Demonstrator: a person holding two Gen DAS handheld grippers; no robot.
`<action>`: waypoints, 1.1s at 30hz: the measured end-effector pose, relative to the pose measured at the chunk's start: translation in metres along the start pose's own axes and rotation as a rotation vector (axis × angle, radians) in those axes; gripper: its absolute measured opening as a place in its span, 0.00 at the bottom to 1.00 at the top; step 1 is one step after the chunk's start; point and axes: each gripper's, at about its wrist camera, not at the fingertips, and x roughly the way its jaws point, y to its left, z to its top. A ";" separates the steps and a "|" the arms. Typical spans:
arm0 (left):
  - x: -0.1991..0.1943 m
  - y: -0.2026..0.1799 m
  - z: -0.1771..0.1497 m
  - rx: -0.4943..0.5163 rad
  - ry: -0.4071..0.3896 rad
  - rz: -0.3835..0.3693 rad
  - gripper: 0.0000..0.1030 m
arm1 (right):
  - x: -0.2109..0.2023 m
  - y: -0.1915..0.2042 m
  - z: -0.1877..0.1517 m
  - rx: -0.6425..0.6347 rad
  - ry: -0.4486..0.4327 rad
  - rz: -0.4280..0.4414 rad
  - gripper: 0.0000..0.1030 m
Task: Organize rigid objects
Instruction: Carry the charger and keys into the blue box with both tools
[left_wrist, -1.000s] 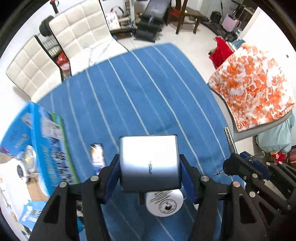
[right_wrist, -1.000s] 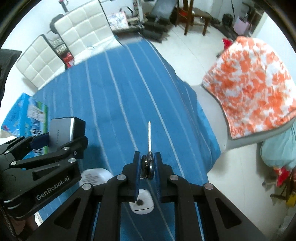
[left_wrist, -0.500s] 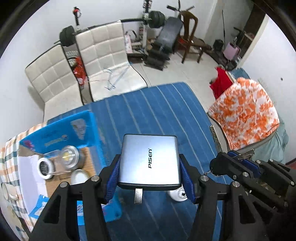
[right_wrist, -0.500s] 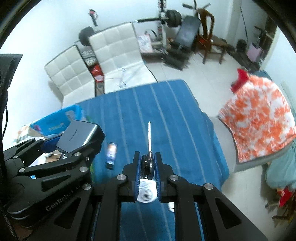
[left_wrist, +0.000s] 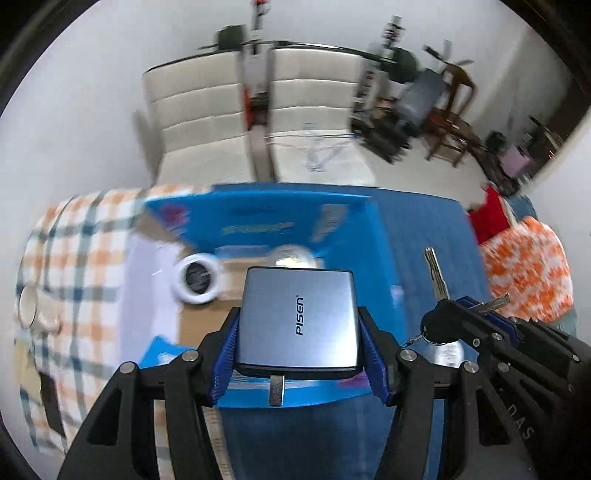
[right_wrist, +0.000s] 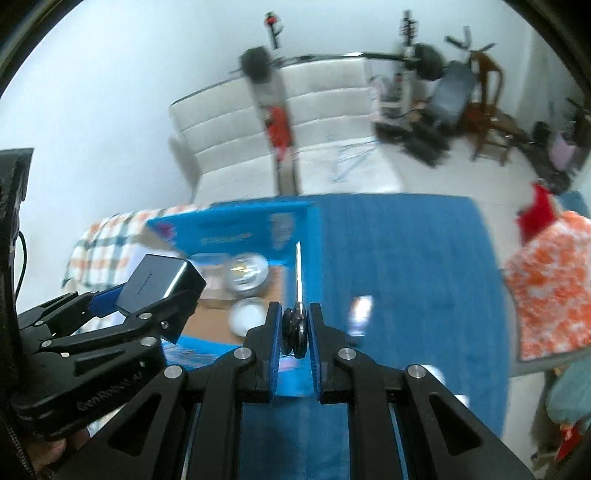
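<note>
My left gripper (left_wrist: 299, 354) is shut on a silver PISEN power bank (left_wrist: 299, 317) and holds it above the open blue cardboard box (left_wrist: 258, 218). The power bank also shows in the right wrist view (right_wrist: 155, 282). My right gripper (right_wrist: 293, 328) is shut on a key (right_wrist: 298, 273) with a black head, blade pointing forward over the box's right edge. The key also shows in the left wrist view (left_wrist: 436, 273). Inside the box lie a white ring-shaped object (left_wrist: 197, 277) and round metal tins (right_wrist: 245, 273).
The box stands on a blue striped cloth (right_wrist: 406, 258) beside a checked cloth (left_wrist: 74, 258). A small dark packet (right_wrist: 360, 314) lies on the blue cloth. White padded chairs (left_wrist: 221, 122) stand behind. An orange-patterned chair (right_wrist: 550, 284) is at the right.
Both grippers have swung left and forward, from over the blue cloth to over the open box, each keeping its hold. The view is motion-blurred.
</note>
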 end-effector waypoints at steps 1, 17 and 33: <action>0.003 0.016 -0.002 -0.022 0.008 0.011 0.55 | 0.011 0.012 0.000 -0.012 0.012 0.014 0.14; 0.121 0.131 -0.022 -0.153 0.231 0.037 0.55 | 0.197 0.090 -0.019 -0.003 0.261 0.146 0.15; 0.168 0.115 -0.048 -0.097 0.358 0.059 0.56 | 0.272 0.079 -0.050 -0.046 0.464 0.022 0.15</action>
